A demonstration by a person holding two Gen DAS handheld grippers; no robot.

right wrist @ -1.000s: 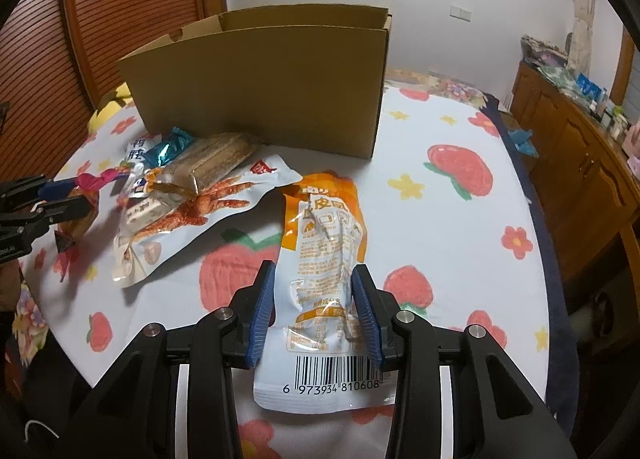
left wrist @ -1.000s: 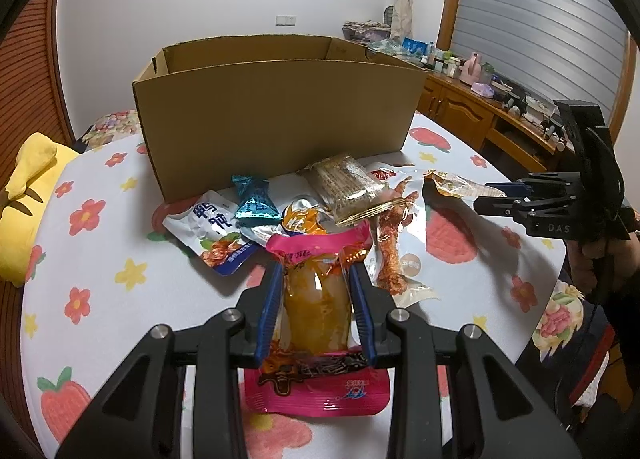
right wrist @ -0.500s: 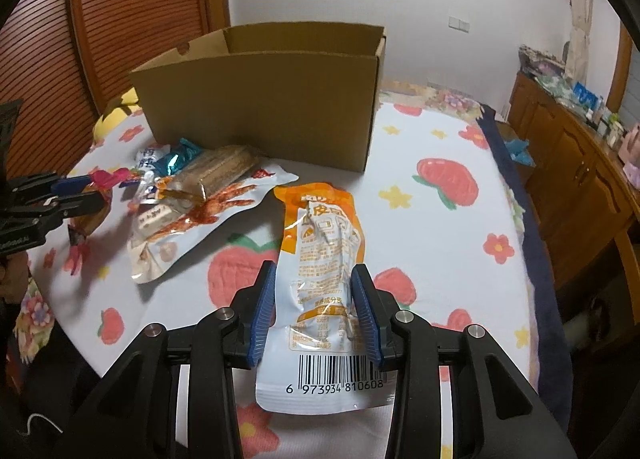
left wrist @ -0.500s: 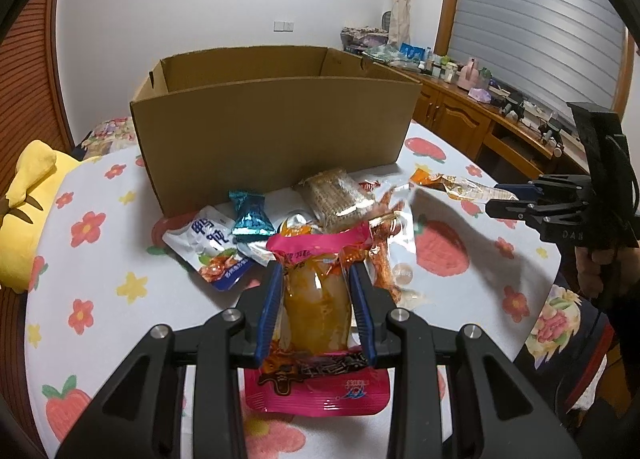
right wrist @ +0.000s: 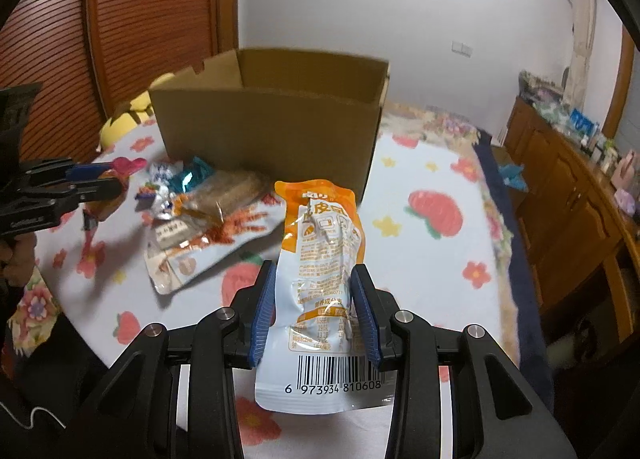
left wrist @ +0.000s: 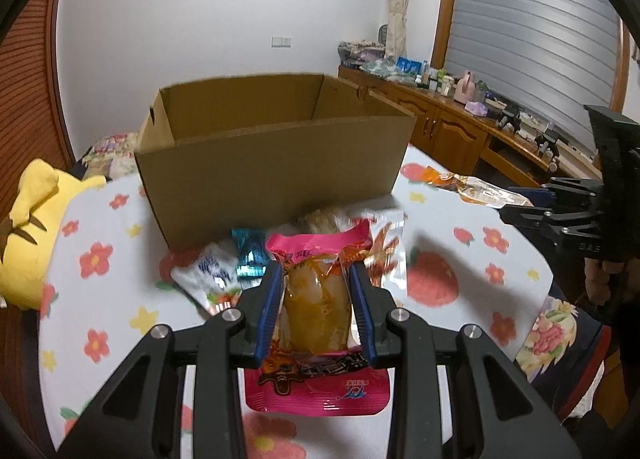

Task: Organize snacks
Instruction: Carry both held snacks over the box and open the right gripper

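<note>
My left gripper (left wrist: pixel 316 279) is shut on a pink-and-orange snack pouch (left wrist: pixel 316 299) and holds it above the table, in front of an open cardboard box (left wrist: pixel 272 163). My right gripper (right wrist: pixel 316 283) is shut on an orange-and-white snack pouch (right wrist: pixel 320 267) with a barcode, also lifted, facing the same box (right wrist: pixel 272 131). Loose snacks lie on the table before the box: a teal candy (left wrist: pixel 250 255), a white-blue packet (left wrist: pixel 208 275), a brown cracker pack (right wrist: pixel 232 195) and a clear crab-print packet (right wrist: pixel 200 247). Each gripper shows in the other's view, the right one (left wrist: pixel 532 199) and the left one (right wrist: pixel 96 179).
The round table (left wrist: pixel 460 243) has a white cloth with strawberries and flowers. A yellow plush (left wrist: pixel 28 227) lies at the table's left. A wooden sideboard (left wrist: pixel 460 127) with clutter stands along the right wall. The box interior looks empty where visible.
Both grippers have risen with their pouches and now look down into the top of the box. The loose snacks on the table have not moved.
</note>
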